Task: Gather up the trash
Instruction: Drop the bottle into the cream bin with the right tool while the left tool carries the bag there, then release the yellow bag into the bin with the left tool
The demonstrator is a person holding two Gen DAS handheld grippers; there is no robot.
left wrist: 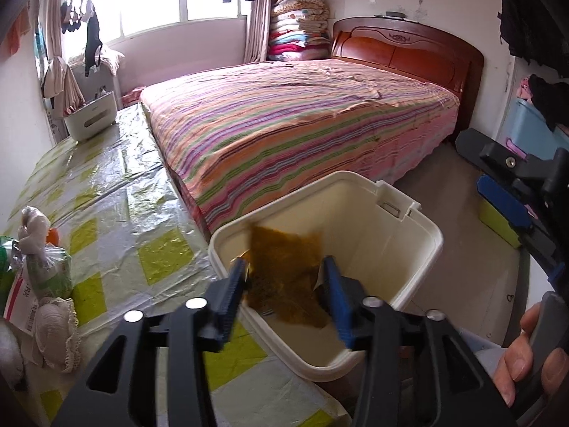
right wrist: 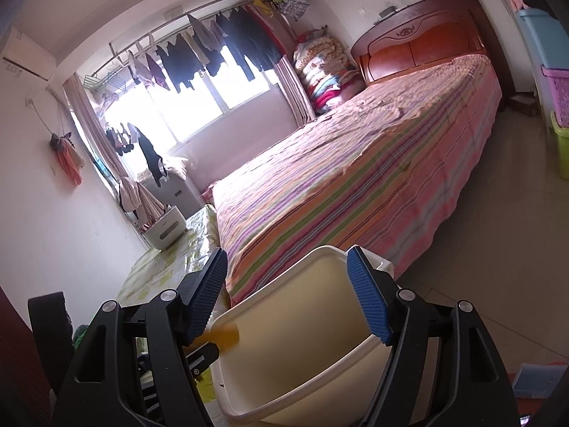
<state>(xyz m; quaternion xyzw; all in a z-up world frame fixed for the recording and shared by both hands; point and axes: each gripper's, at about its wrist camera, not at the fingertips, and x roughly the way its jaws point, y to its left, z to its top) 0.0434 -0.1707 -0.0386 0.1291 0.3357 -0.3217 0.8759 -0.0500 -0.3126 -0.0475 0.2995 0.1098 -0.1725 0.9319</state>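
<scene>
A brown see-through packet [left wrist: 284,267], blurred, hangs over the mouth of a white plastic bin [left wrist: 391,242]. It sits between the blue pads of my left gripper [left wrist: 286,290], which stand apart and do not press on it. In the right wrist view the packet is an orange smear [right wrist: 222,338] at the bin's [right wrist: 302,356] left rim. My right gripper [right wrist: 288,299] is open over the bin with nothing between its pads. In the left wrist view the right gripper [left wrist: 476,167] is off to the right of the bin, with a hand [left wrist: 522,356] on its grip.
The bin stands between a table with a green-checked plastic cloth [left wrist: 124,195] and a striped bed [left wrist: 302,124]. Bagged items [left wrist: 42,267] lie on the table's left edge, a white caddy [left wrist: 90,121] at its far end. Plastic boxes [right wrist: 562,142] line the right wall.
</scene>
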